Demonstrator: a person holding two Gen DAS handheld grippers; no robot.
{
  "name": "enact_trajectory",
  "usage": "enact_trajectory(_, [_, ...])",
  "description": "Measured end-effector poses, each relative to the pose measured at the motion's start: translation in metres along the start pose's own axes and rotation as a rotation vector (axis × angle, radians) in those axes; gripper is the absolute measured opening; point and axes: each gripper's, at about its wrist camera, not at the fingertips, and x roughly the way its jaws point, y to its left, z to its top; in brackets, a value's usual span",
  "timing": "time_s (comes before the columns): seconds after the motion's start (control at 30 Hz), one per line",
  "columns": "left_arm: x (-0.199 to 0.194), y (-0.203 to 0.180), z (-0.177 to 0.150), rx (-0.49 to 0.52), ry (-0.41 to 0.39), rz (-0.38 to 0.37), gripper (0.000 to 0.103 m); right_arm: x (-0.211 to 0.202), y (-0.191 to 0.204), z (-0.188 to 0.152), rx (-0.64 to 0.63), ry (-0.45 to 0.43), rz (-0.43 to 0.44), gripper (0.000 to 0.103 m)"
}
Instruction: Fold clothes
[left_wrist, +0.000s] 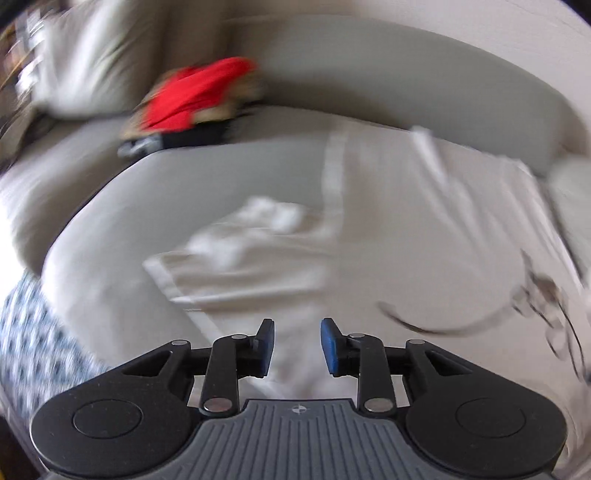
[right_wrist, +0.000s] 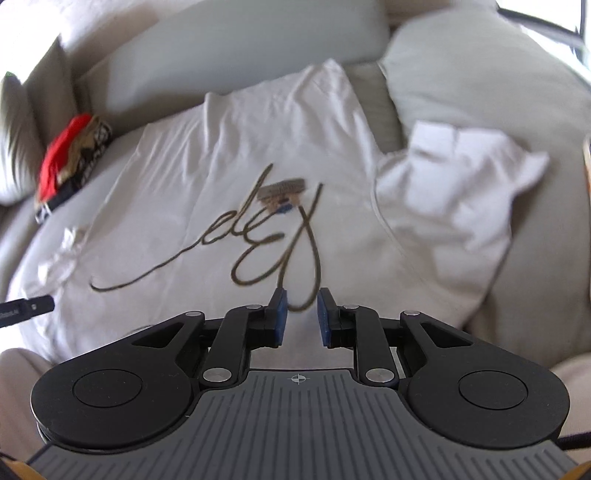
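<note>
A white T-shirt (right_wrist: 258, 147) with a dark looping script print (right_wrist: 266, 240) lies spread on a beige sofa seat (right_wrist: 55, 221). Its right sleeve (right_wrist: 461, 184) is rumpled, bunched beside the body. My right gripper (right_wrist: 301, 317) hovers over the shirt's near part, its jaws a little apart with nothing pinched. In the blurred left wrist view the shirt (left_wrist: 424, 221) and its left sleeve (left_wrist: 240, 251) lie ahead. My left gripper (left_wrist: 297, 345) is over white cloth near the sleeve, its blue pads apart and holding nothing. The left gripper's tip (right_wrist: 26, 310) shows at the right wrist view's left edge.
A pile of folded clothes with a red garment on top (left_wrist: 195, 96) (right_wrist: 66, 158) sits at the sofa's back left. A large beige cushion (right_wrist: 480, 74) leans at the right, another cushion (left_wrist: 92, 55) at the left. Blue-and-white patterned fabric (left_wrist: 29, 332) shows at the lower left.
</note>
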Motion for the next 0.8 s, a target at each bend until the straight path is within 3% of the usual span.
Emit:
enact_trajectory(0.1, [0.012, -0.037, -0.019, 0.122, 0.052, 0.003, 0.028, 0.005, 0.0, -0.007, -0.052, 0.016, -0.038, 0.024])
enact_trajectory(0.27, [0.003, -0.049, -0.041, 0.197, 0.1, 0.026, 0.027, -0.02, -0.016, -0.023, -0.008, 0.121, -0.062, 0.026])
enact_trajectory(0.33, [-0.003, -0.042, -0.044, 0.193, 0.148, -0.012, 0.021, -0.029, -0.025, -0.028, 0.049, 0.173, -0.047, 0.027])
enact_trajectory(0.4, [-0.008, -0.034, -0.047, 0.155, 0.174, -0.072, 0.024, -0.038, -0.028, -0.033, 0.078, 0.174, -0.029, 0.028])
enact_trajectory(0.47, [-0.013, -0.027, -0.05, 0.113, 0.161, -0.125, 0.029, -0.045, -0.03, -0.038, 0.105, 0.172, -0.01, 0.028])
enact_trajectory(0.6, [-0.019, -0.043, -0.047, 0.137, 0.071, -0.083, 0.032, -0.056, -0.012, -0.032, 0.053, 0.075, 0.049, 0.032])
enact_trajectory(0.7, [-0.016, -0.049, -0.036, 0.146, 0.059, -0.087, 0.039, -0.054, 0.007, -0.024, -0.026, 0.056, 0.048, 0.033])
enact_trajectory(0.8, [-0.009, -0.056, -0.032, 0.162, 0.064, -0.07, 0.039, -0.05, 0.02, -0.023, -0.061, 0.056, 0.048, 0.033])
